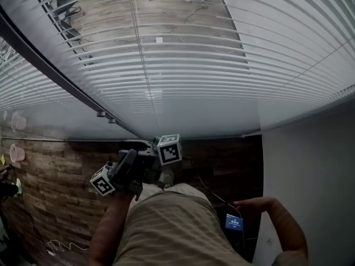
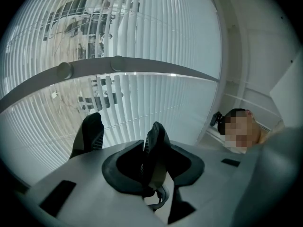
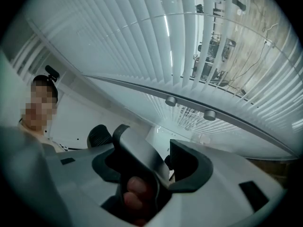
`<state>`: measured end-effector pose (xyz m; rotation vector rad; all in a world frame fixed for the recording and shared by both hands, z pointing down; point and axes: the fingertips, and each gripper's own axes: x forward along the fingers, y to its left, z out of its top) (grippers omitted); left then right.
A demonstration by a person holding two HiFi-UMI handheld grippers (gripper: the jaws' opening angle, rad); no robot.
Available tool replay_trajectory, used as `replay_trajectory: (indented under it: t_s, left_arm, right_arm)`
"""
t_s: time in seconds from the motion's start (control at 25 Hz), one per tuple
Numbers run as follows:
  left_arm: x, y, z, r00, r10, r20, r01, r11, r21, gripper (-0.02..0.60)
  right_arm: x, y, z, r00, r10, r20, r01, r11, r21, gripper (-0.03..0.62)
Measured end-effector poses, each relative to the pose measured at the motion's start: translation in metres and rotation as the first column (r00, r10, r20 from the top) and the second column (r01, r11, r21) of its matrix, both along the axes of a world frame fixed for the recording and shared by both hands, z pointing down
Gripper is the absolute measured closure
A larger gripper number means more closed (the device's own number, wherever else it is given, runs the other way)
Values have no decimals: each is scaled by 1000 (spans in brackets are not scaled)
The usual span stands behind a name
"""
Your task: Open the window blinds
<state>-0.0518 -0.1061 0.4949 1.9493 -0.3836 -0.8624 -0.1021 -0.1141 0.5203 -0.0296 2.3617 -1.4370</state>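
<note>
Window blinds [image 1: 183, 65] span the glass ahead | my left gripper [image 2: 123, 137] faces blinds, jaws apart | my right gripper [image 3: 133, 149] faces blinds, jaws apart

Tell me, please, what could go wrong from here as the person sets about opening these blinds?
1. The left tongs and right tongs both stand open and empty, and no cord or wand is plainly visible. Pinching the slats instead might bend them.
2. A dark bar with two knobs crosses in front of the slats, so a reach upward could knock against it.
</note>
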Motion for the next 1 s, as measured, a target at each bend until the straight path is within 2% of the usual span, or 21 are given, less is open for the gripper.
replay_trajectory:
  t_s: [0.24, 0.52, 0.72, 1.0]
  left_arm:
    - [-1, 2, -6, 1000, -3, 14, 3, 1000, -3, 453]
    - [-6, 3, 8, 1000, -14, 23, 14, 1000, -10, 453]
    - [-10, 3, -2, 1000, -20, -21, 20, 1000, 5, 453]
    - [-5, 3, 10, 1000, -13, 9, 13, 1000, -22, 453]
  right_arm:
    - [-2, 2, -6, 1000, -4, 16, 4, 1000, -1, 365]
    - [-7, 5, 7, 999, -20, 31, 20, 1000, -9, 365]
    - [-10, 4, 2, 999, -32, 27, 32, 999, -18, 365]
    - [-6, 5, 9, 999, -29, 33, 30, 999, -29, 365]
